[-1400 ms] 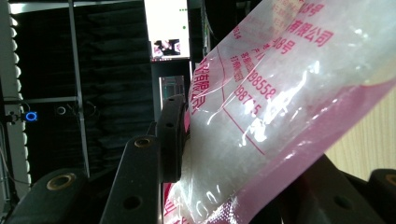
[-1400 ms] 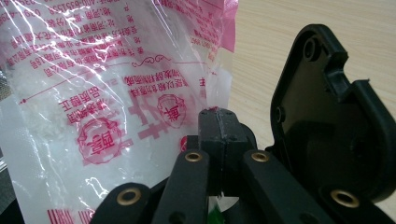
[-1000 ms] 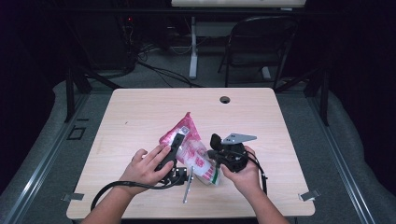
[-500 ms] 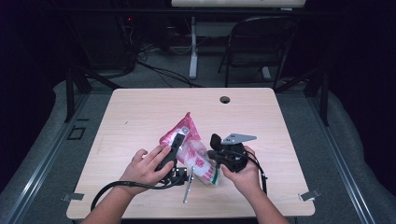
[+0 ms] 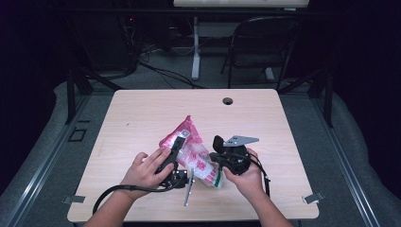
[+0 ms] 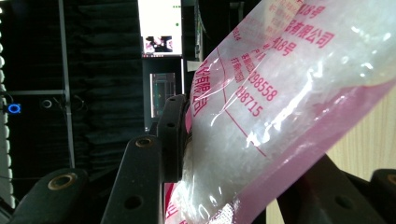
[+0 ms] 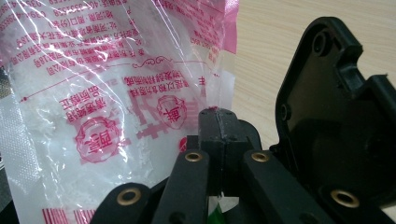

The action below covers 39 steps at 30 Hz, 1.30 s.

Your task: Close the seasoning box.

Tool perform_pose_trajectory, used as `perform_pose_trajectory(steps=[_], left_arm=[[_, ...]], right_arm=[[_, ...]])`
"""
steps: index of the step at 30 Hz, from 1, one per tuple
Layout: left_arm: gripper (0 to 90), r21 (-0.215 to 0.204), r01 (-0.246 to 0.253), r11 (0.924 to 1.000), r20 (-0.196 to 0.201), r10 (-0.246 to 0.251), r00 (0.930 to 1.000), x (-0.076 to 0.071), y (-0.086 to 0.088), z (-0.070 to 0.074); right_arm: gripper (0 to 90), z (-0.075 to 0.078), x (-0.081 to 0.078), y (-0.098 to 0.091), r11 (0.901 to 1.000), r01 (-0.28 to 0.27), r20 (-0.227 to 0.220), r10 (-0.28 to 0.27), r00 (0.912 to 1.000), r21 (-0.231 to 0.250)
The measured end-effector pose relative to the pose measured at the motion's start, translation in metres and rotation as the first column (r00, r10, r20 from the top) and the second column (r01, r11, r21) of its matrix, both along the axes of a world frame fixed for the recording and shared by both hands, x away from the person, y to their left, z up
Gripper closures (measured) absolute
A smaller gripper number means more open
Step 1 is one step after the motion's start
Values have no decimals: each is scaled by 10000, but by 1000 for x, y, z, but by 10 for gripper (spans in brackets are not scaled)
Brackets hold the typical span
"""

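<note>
On the wooden table point(image 5: 142, 113), the left gripper point(image 5: 176, 150) comes in from about seven o'clock, held in the left hand point(image 5: 146, 169). Its jaws stand part-way apart and are clamped around the body of the pink-printed plastic bag point(image 5: 191, 151); in the left gripper view the bag point(image 6: 280, 107), full of white granules, bulges between the two black jaws, one pad pressing its side.

The bag lies near the front middle of the table, its long axis running from the pink peak at eleven o'clock down to the clear, sealed end at five o'clock. A slim metal piece point(image 5: 188, 188) lies on the table just at six o'clock of the bag.

At the bag's three o'clock, the right gripper point(image 5: 218, 156), in the right hand point(image 5: 246, 172), has its jaws fully closed; the right gripper view shows a green-white scrap of the bag's edge pinched between them point(image 7: 218, 122).

Both grippers hold the bag, the left mid-body, the right at the lower end, so a pull apart would likely run along that eleven-to-five axis.
</note>
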<state>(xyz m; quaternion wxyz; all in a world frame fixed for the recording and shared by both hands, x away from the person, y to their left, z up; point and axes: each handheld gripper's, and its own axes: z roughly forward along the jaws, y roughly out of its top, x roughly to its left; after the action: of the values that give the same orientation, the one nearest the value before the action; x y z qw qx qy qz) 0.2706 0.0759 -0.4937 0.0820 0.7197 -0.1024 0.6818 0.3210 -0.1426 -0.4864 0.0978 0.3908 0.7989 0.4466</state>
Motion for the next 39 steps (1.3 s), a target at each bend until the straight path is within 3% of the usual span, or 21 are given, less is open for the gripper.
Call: perform_pose_trajectory(steps=[7,21,32,39], left_arm=[[647,-165,-70,9998,-104,68,9999,0,2,-2],[656,-882,-359,9955,-548,311,9980,-1,10,-10],[660,-1698,-590,9837,-847,450,9954,-3,15,-18],[663,-1980,-717,9776,-987,529,9937,-6,18,-23]], right_arm=[[900,0,-1,1,10000,11,20,-11,10000,37],[900,0,-2,2,10000,-60,9,60,10000,5],[900,3,-4,3,9999,-144,116,144,9998,3],[900,5,-5,4,9998,-198,170,197,9997,26]])
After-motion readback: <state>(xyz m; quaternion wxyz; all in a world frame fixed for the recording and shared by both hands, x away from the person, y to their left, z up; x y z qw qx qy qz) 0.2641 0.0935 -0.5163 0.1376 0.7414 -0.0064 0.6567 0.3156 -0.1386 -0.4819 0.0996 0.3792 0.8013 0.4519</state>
